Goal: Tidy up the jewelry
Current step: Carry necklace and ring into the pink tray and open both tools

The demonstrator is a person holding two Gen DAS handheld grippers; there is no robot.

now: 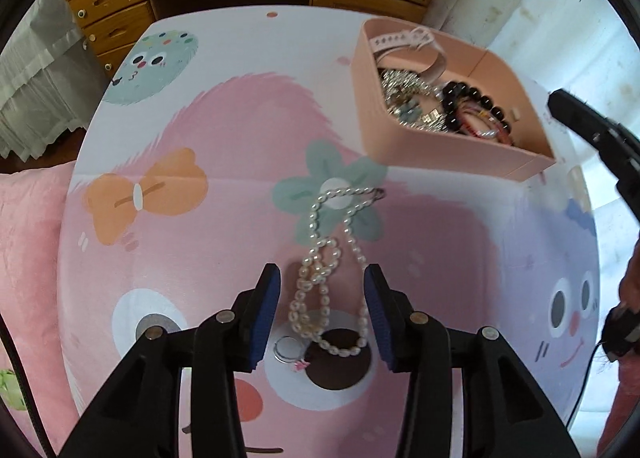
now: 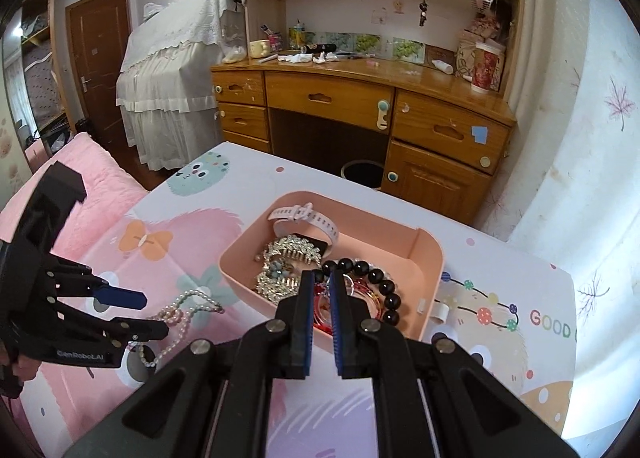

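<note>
Surface [image 1: 224,105]: covered with a cartoon-print cloth of pink, green and orange figures.

Pearl necklace [image 1: 328,258]: lies loose on the surface in tangled loops, across a green flower print and a dark round print. It sits outside the tray, to the tray's near left. In the right wrist view the same necklace [image 2: 180,318] lies left of the tray.

Pink tray [image 1: 440,155]: open-topped, at the far right of the surface. Contents: a pale watch [image 2: 304,217] at the far end, a silver rhinestone hair comb [image 2: 292,250] in the middle, a black bead bracelet [image 2: 372,282] at the near right, and red and pink string bracelets [image 1: 480,121] under the black beads.

Left hand-held gripper [image 1: 322,282]: jaws wide apart, holding nothing. The blue pads stand on either side of the near loops of the pearl necklace; whether they touch the surface cannot be told.

Right hand-held gripper [image 2: 322,286]: jaws nearly together with a narrow gap, nothing held between them. It hangs over the near edge of the pink tray, fingertips pointing at the bracelets.

Background: a wooden desk [image 2: 360,97] with drawers beyond the far edge of the surface; a pink bedspread [image 2: 80,177] at the left.
</note>
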